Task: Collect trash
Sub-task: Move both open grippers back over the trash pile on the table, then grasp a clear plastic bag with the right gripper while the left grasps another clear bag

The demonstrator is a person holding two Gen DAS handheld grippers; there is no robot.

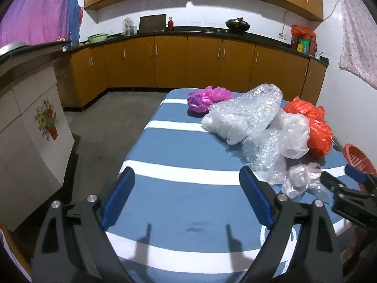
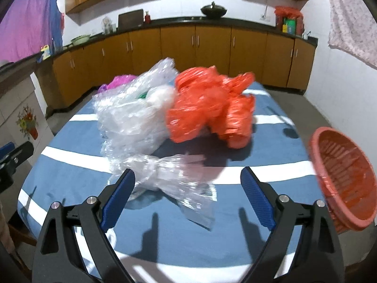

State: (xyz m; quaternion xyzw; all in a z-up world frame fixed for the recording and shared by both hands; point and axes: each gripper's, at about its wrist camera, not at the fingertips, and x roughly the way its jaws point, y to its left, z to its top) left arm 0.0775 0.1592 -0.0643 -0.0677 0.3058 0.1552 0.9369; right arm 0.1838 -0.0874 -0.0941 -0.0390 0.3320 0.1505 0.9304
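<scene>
Crumpled plastic lies heaped on a blue table with white stripes (image 1: pixel 179 146). In the heap are a pink bag (image 1: pixel 207 97), clear bubble wrap (image 1: pixel 247 113), an orange bag (image 2: pixel 209 106) and a small clear knotted bag (image 2: pixel 169 174). My left gripper (image 1: pixel 187 197) is open over bare tabletop, to the left of the heap. My right gripper (image 2: pixel 188 194) is open too, and the small clear bag lies just ahead of its blue fingers (image 2: pixel 120 193), partly between them. The right gripper (image 1: pixel 348 188) also shows at the right edge of the left wrist view.
An orange plastic basket (image 2: pixel 341 176) sits at the table's right edge, close to my right gripper. Wooden cabinets (image 1: pixel 188 61) and a dark counter run along the far wall. A white tiled unit (image 1: pixel 30 127) stands left of the table, with grey floor between.
</scene>
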